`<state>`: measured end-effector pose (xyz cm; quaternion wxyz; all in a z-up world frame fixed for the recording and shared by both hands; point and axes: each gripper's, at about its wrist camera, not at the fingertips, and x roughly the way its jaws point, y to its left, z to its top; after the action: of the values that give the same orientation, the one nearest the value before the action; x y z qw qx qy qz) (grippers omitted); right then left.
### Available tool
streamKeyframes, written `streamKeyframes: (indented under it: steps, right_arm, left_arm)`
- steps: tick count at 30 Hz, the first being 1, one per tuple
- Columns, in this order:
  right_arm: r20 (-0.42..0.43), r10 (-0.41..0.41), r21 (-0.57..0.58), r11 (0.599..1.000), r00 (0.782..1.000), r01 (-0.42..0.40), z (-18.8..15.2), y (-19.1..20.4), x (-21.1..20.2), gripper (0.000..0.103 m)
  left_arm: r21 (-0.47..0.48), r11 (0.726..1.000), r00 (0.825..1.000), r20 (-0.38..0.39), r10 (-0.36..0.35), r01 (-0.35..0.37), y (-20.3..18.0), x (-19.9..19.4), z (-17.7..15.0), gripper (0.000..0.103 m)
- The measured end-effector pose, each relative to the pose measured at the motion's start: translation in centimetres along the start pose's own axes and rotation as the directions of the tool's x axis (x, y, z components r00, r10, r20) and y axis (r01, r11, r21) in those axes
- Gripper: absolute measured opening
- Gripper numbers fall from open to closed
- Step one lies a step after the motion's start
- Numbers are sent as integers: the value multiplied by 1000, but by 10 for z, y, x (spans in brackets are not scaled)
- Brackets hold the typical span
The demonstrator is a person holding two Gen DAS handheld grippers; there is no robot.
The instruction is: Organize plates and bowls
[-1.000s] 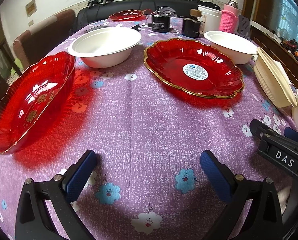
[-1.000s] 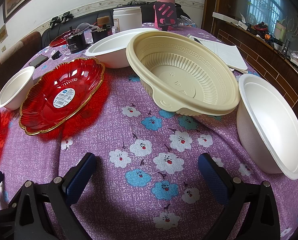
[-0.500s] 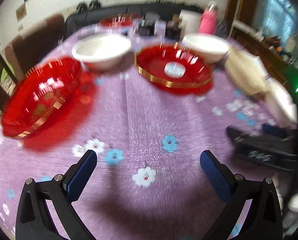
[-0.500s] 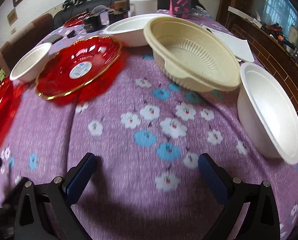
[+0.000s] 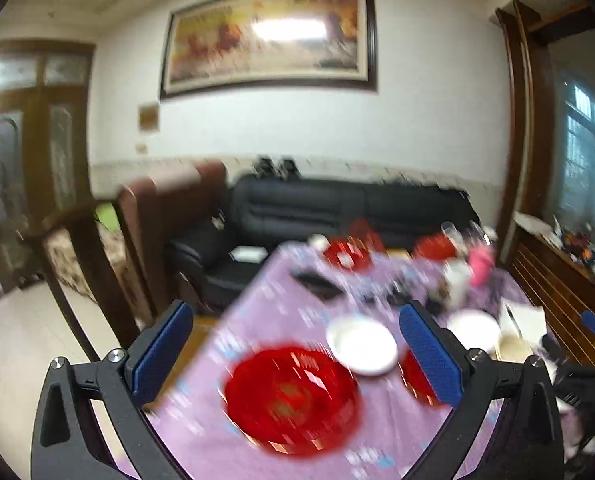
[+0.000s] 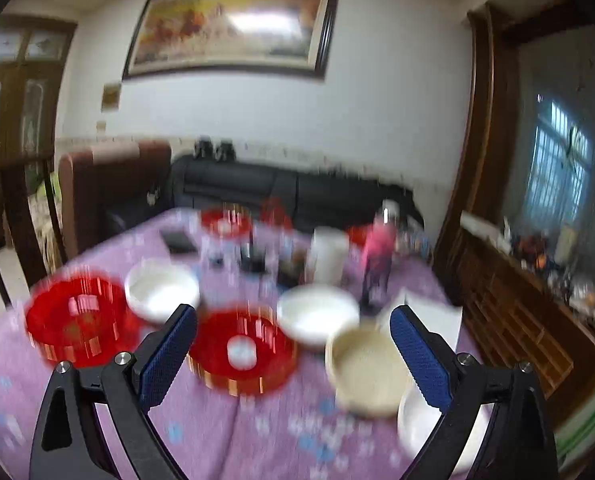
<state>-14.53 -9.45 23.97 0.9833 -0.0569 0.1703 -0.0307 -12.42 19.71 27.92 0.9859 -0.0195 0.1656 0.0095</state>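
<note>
The left claw (image 5: 295, 354) is wide open and holds nothing. It hangs high over the table (image 5: 265, 292). Between its fingers and below lies a red plate (image 5: 291, 398), with a white bowl (image 5: 362, 345) just past it.

The right claw (image 6: 293, 354) is wide open and empty too. Between its fingers lies a red plate with a sticker (image 6: 242, 352). A white bowl (image 6: 317, 315) sits just behind that plate, and a tan bowl (image 6: 366, 370) sits by the right finger. Everything looks blurry.

Near tablecloth (image 6: 281, 432) bare; jars (image 6: 329, 254) crowd far end
</note>
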Motion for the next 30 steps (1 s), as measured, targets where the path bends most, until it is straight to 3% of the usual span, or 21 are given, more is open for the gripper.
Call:
streamKeyframes:
  steps: [3,5,7,10,13,15,17,20,24,25,27,30]
  right_arm:
    - [92,73,93,992,993,-82,59,-12,-1,99]
    - [134,111,131,983,985,-129,87,-18,2,101]
    - [101,163,159,971,981,-178,103,-17,22,103]
    - [0,230,225,948,973,-224,85,-9,57,103]
    - [-164,300,248,935,940,-255,36,7,109,102]
    - [-255,320,243,935,913,-259,6,22,142,95]
    - [-338,351,253,927,873,-275,-18,36,173,80]
    - [-423,403,287,909,812,-302,-44,50,219,71]
    - [-461,435,290,897,773,-333,-62,72,252,63]
    - [-469,443,289,895,764,-341,-65,78,260,61]
    - [-484,435,262,900,760,-348,-68,89,275,61]
    - [-498,436,228,900,750,-372,-70,104,285,61]
  left_arm:
    - [15,999,995,96,36,-38,12,-8,50,103]
    - [23,996,991,108,79,-82,18,-10,80,103]
    - [-6,997,994,77,71,-71,26,2,100,103]
    - [-86,996,999,37,38,-34,37,29,97,103]
    - [-69,997,1000,-17,21,-22,26,67,64,103]
    - [-46,999,997,-82,2,-6,14,98,43,103]
    - [-33,999,985,-171,-26,21,3,135,25,103]
    - [-6,996,943,-322,-85,88,-19,188,-2,103]
    - [-19,990,862,-490,-128,137,-35,255,-40,101]
    - [-36,988,837,-528,-144,147,-37,272,-50,98]
    - [-59,986,804,-572,-162,157,-39,297,-64,80]
    - [-113,979,749,-631,-204,172,-41,333,-84,69]
